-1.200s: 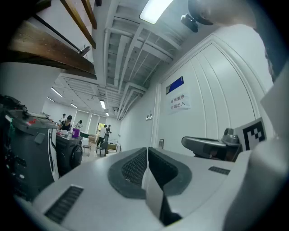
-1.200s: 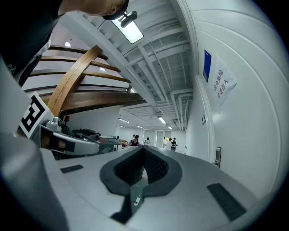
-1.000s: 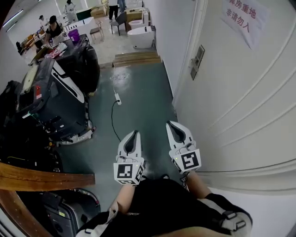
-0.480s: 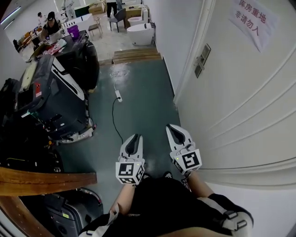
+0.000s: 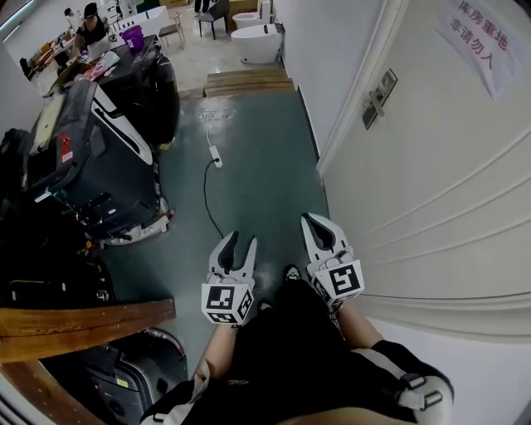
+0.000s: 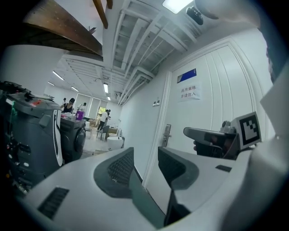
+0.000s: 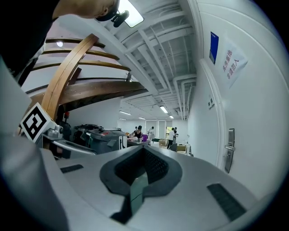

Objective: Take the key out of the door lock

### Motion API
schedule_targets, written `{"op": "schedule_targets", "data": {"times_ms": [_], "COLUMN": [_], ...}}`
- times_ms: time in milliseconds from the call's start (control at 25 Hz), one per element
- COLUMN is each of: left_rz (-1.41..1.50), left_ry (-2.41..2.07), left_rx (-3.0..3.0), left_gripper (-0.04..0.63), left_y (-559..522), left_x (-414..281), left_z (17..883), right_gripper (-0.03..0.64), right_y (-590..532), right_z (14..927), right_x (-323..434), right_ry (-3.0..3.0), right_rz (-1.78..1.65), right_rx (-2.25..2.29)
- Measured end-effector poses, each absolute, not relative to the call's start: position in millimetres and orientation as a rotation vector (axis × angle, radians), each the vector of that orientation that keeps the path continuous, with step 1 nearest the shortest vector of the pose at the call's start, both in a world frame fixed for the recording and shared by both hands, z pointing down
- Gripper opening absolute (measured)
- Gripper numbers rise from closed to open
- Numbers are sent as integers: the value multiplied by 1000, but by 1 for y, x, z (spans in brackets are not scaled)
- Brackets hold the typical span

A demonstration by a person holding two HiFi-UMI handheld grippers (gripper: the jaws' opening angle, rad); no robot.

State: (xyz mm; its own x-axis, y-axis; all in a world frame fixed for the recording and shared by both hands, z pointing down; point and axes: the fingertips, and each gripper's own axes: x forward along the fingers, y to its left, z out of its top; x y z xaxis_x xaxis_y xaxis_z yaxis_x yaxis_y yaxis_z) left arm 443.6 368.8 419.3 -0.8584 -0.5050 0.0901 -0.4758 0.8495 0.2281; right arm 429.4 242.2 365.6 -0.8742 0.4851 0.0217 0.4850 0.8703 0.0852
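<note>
Left claw (image 5: 241,241), clenched a second ago, is opening on nothing; right claw (image 5: 310,219) seems clenched, empty.

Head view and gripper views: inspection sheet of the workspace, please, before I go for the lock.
Surface: grey-green floor, glossy.
Job's things: white door at right; lock plate with handle ahead, untouched; key too small to tell.
Clutter: dark machines at left, wooden rail, planks.
Grippers: left gripper opening, nothing between the jaws; right gripper shut, empty.
Cables: black cable and power strip on floor.
Surroundings: toilet, people far back.
</note>
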Motion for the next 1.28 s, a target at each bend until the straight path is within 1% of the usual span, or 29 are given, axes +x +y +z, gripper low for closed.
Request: {"op": "schedule_targets", "data": {"times_ms": [280, 840, 1000, 1280], "left_rz": [-294, -271, -274, -280], "left_ry": [-2894, -2885, -2884, -2892], "left_rx": [755, 749, 744, 735], "left_gripper": [153, 153, 153, 153], "left_y": [371, 308, 286, 256], "left_x": [392, 230, 194, 150], "left_z": [413, 405, 406, 406], "right_gripper": [8, 8, 8, 8], "right_y": [234, 171, 157, 133], "right_z": [367, 362, 364, 364], "right_x": [377, 209, 176, 126], "right_ry": [3038, 3033, 3048, 3000], "right_rz": [133, 132, 76, 133], "right_rx": [753, 778, 810, 827]}}
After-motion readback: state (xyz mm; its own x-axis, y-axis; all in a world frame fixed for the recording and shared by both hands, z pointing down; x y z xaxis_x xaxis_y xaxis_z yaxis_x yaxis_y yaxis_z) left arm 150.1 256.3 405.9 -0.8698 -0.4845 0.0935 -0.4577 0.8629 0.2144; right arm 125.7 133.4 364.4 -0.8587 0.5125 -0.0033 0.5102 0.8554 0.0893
